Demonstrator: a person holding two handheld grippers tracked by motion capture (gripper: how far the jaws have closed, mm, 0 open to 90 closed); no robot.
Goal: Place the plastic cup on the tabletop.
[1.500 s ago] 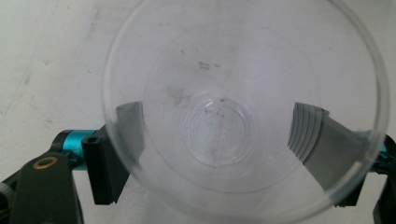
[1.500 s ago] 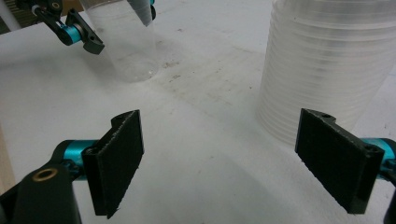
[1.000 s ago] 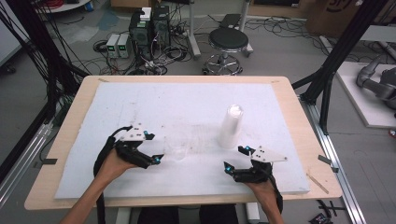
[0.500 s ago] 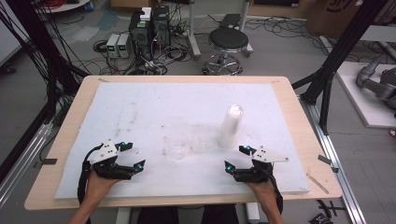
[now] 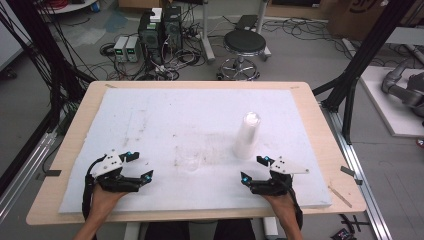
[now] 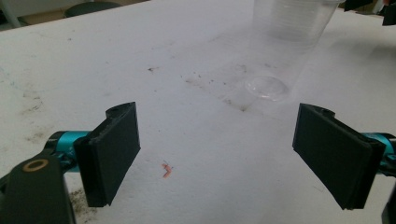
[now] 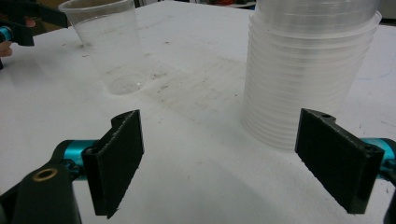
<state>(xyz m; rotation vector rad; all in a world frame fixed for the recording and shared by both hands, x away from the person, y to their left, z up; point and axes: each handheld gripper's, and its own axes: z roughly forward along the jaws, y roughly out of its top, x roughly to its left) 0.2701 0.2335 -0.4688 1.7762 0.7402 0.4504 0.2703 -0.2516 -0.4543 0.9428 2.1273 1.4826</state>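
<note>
Your left gripper point(image 5: 135, 172) sits low at the near left of the white foam board point(image 5: 165, 115), jaws spread wide with nothing between them. In the left gripper view the pads frame bare board and a small orange fleck point(image 6: 166, 170); the single clear cup point(image 6: 285, 51) stands beyond them at about 1 o'clock, well apart from the jaws.

Your right gripper point(image 5: 252, 172) rests at the near right, jaws likewise spread wide and empty. In the right gripper view the stack of clear cups point(image 7: 303, 70) rises just past the jaws at about 1 o'clock, near the right pad but not touching it. The single cup point(image 7: 109, 46) is farther off at 11 o'clock.

From the high view the single cup point(image 5: 192, 161) sits between your two grippers, upright with its mouth up. The stack point(image 5: 246, 136) stands at 12 o'clock from your right gripper, its long axis vertical, the cups nested rim-down.
</note>
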